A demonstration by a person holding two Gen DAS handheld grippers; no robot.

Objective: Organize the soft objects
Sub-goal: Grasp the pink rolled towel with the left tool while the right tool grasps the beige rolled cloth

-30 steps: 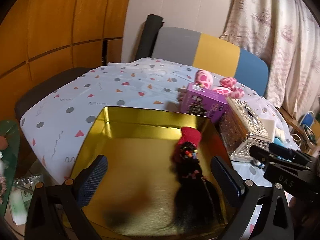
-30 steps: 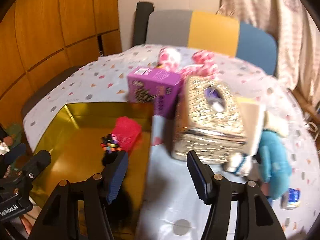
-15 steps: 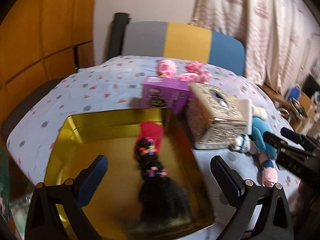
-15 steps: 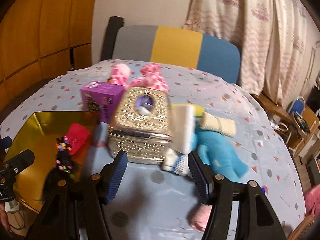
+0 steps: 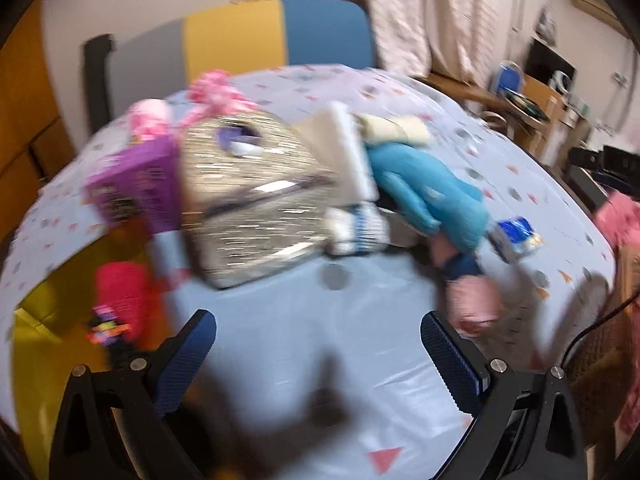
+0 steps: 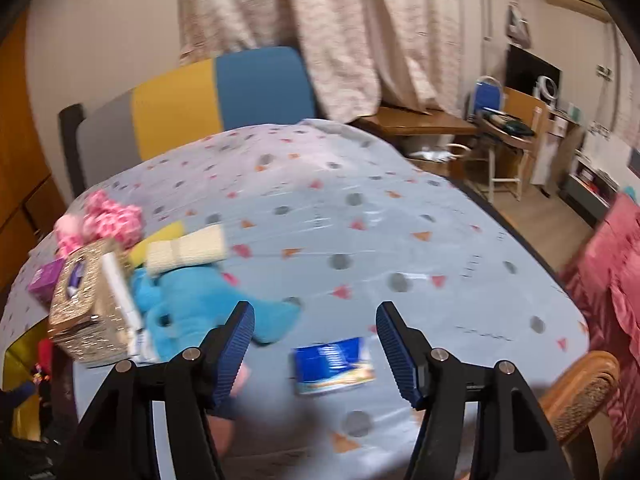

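Both views have swung to the right since a second ago: the gold tray (image 5: 28, 312) with the red-hatted doll (image 5: 116, 300) has slid to the left edge, and the blue plush toy (image 5: 424, 188) now lies ahead. The picture is blurred by motion. The left gripper (image 5: 318, 346) and right gripper (image 6: 316, 340) both stand wide apart, ribbed blue pads bare, holding nothing. A glittery silver tissue box (image 5: 256, 204) sits left of the plush, touching a purple carton (image 5: 132, 184); pink spotted plush (image 6: 104, 220) lies behind. A small glossy blue packet (image 6: 334, 364) rests between the right fingers, on the patterned tablecloth (image 6: 360, 220).
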